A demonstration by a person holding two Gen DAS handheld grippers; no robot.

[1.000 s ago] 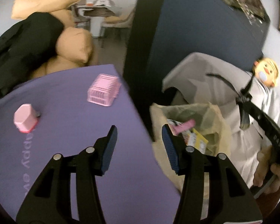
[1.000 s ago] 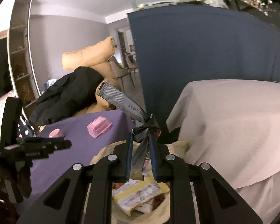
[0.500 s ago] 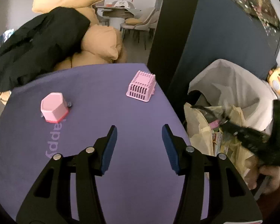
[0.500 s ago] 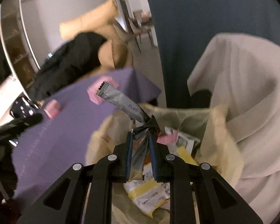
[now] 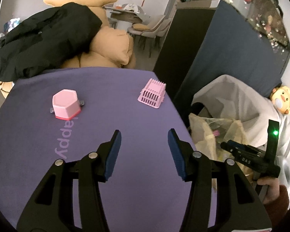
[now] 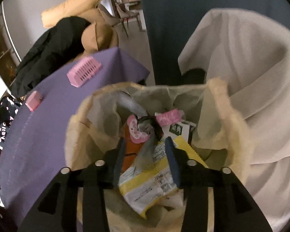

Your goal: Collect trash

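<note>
Fingers (image 6: pixel 172 160) spread, right gripper (image 6: pixel 145 154) over trash bag (image 6: pixel 222 104); wrapper (image 6: pixel 147 150) blurred.

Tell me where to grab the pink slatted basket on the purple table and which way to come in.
The pink slatted basket lies upside down, its flat base facing up, with clear cloth all around it. The open left gripper could likely come down from above and close across the two long slatted walls, near the middle. The walls flare toward the rim on the purple table, so gripping low should hold better.
</note>
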